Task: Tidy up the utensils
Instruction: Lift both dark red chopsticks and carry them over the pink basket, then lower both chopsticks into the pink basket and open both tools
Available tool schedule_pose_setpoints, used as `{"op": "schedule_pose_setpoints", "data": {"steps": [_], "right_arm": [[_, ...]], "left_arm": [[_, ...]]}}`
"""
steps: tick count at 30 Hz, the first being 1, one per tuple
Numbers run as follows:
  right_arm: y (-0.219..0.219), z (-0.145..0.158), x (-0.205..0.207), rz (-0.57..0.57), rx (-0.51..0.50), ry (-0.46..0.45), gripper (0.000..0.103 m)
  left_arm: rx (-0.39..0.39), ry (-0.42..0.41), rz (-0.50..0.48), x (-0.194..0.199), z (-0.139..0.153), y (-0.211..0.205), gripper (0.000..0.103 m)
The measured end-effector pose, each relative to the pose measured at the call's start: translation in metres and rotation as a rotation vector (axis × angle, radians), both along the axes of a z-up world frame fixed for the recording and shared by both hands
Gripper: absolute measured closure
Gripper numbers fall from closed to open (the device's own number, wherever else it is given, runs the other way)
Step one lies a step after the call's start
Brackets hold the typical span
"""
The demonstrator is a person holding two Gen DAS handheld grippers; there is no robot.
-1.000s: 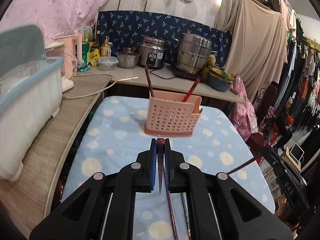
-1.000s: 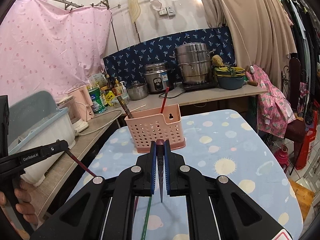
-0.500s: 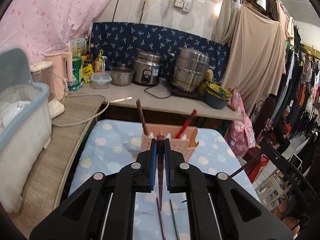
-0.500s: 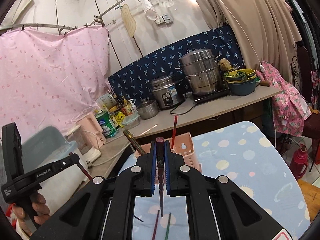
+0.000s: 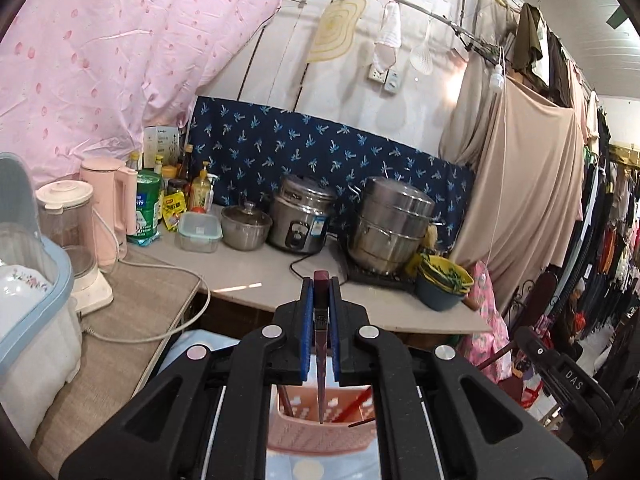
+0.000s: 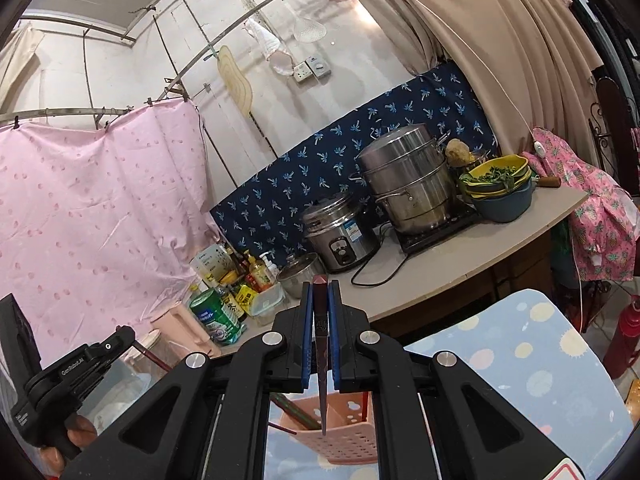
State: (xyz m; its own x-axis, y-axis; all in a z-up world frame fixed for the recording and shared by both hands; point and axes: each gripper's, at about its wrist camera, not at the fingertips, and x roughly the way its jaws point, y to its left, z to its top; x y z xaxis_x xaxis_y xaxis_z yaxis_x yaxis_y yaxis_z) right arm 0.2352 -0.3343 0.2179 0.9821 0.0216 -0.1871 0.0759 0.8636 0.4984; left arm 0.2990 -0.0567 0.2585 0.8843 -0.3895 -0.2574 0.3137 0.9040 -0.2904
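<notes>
Fingers (image 5: 305, 320) (image 6: 305, 320) of both hands each clench a chopstick (image 5: 320, 344) (image 6: 321, 352) above the pink holder (image 5: 320, 428).

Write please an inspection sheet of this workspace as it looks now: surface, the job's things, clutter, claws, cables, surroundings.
Surface: table with blue dotted cloth, bare where it shows.
Job's things: pink perforated utensil holder below both claws, chopsticks already standing in it; a dark red chopstick in the left claw, another chopstick in the right claw, both tips pointing down at the holder.
Clutter: nothing seen on the cloth.
Claws: left claw and right claw each shut on a chopstick.
Cables: black cord from the rice cooker; white cord on the side counter.
Surroundings: steel steamer pot, bottles, pink kettle, hanging clothes.
</notes>
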Motion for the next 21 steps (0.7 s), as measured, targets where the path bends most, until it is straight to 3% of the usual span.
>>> {"op": "schedule_pose_setpoints", "data": {"steps": [9, 21], "right_arm": [[0.005, -0.027, 0.045, 0.002, -0.051, 0.059, 0.096], [0.015, -0.080, 0.072, 0.042, -0.073, 0.181, 0.096]], "left_arm": [[0.034, 0.064, 0.020, 0.041, -0.039, -0.012, 0.096], [0.079, 0.139, 0.019, 0.055, -0.083, -0.019, 0.096]]}}
